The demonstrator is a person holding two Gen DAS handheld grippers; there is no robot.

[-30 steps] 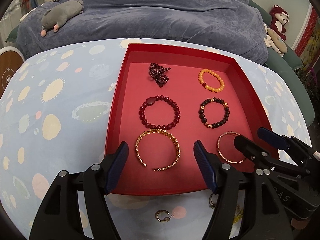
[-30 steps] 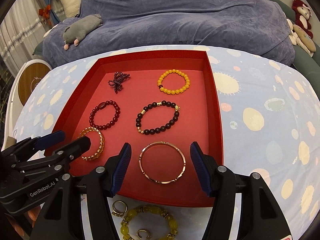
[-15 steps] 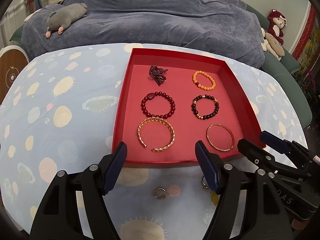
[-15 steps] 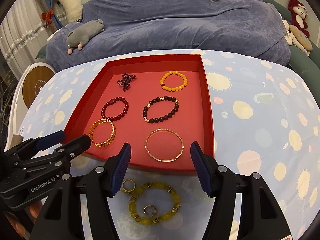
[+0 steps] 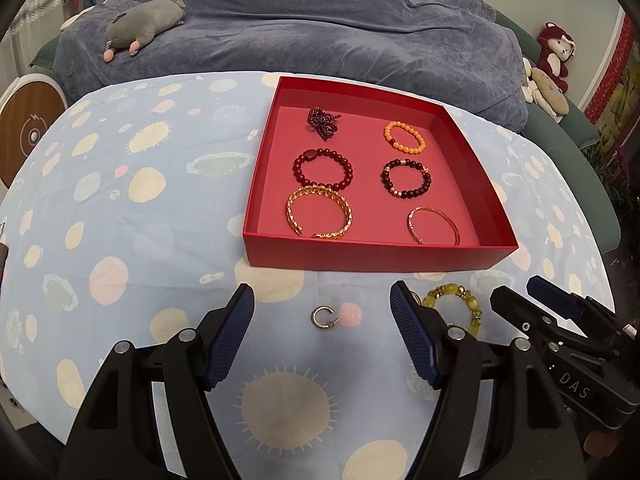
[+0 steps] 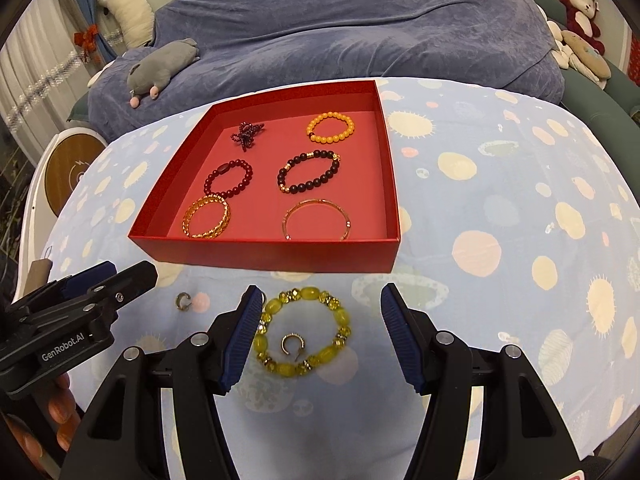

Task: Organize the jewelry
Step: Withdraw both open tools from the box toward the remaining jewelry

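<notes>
A red tray (image 5: 372,258) (image 6: 272,258) holds several bracelets: orange beads (image 5: 404,137), dark red beads (image 5: 323,169), black beads (image 5: 406,179), a gold cuff (image 5: 319,217), a thin gold bangle (image 5: 433,225) and a purple bead cluster (image 5: 322,119). In front of the tray on the cloth lie a yellow bead bracelet (image 6: 303,332), a small ring (image 6: 292,344) inside it, and a hoop earring (image 5: 321,316) (image 6: 183,301). My left gripper (image 5: 322,334) is open above the earring. My right gripper (image 6: 316,334) is open around the yellow bracelet.
The round table has a light blue patterned cloth (image 5: 120,220). Behind it is a sofa under a blue cover (image 5: 320,32) with a grey plush (image 5: 144,26). A red plush (image 5: 556,54) sits at the right. A wooden disc (image 5: 28,132) stands at the left.
Both grippers have pulled back from the tray toward the table's near edge. The loose jewelry in front of the tray has come into full view. Both stay open.
</notes>
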